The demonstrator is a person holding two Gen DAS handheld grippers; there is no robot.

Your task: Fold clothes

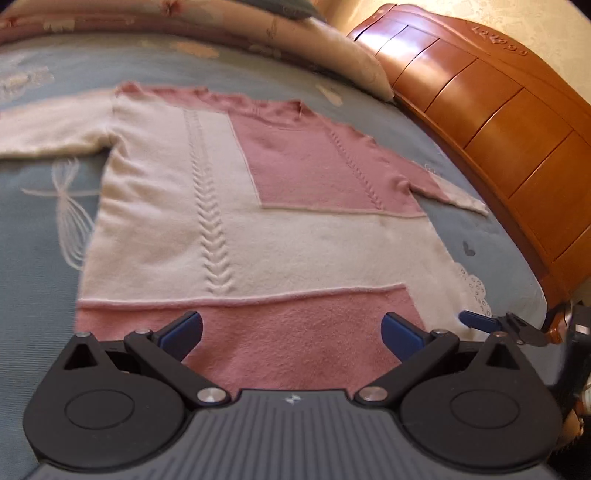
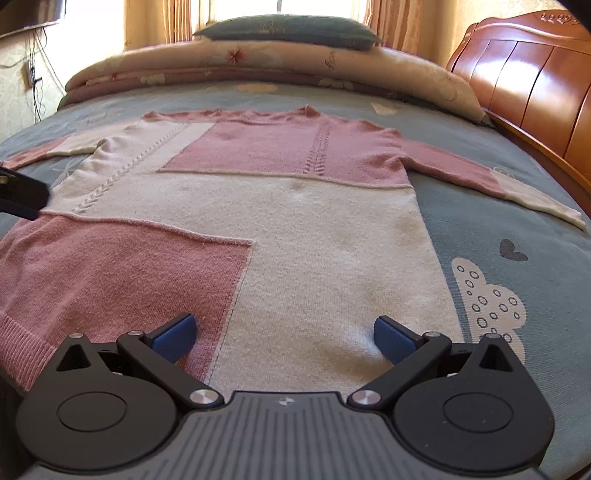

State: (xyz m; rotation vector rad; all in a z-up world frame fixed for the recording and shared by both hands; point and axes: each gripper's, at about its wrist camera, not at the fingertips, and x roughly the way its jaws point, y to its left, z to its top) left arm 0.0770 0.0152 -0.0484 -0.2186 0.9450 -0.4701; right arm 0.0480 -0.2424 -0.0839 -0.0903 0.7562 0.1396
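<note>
Directly beneath the left gripper (image 1: 291, 330), whose blue-padded jaws stand wide apart and hold nothing, lies the pink hem band of a pink-and-cream patchwork knit sweater (image 1: 258, 229), spread flat and face-up on a blue-grey patterned bedspread (image 1: 33, 266). The right gripper (image 2: 284, 334) is equally wide open and empty, poised over the hem where the pink panel meets the cream one, a little to the right of its partner. Neither pair of fingers appears to touch the wool, though the low angle makes that hard to judge. Folding looks not yet begun: both sleeves lie stretched outward and the body is smooth, so the step in hand is likely the approach to the hem. The next move probably calls for lowering both tools, pinching the bottom edge at two spots and carrying it toward the collar. Beyond the neckline sits a floral rolled quilt (image 2: 258, 62), and to the right a glossy orange wooden headboard (image 1: 480, 96). Only the right view shows a dark green cushion (image 2: 288, 31) and bright curtained window; only the left view shows the other tool's blue fingertip (image 1: 476, 319).
</note>
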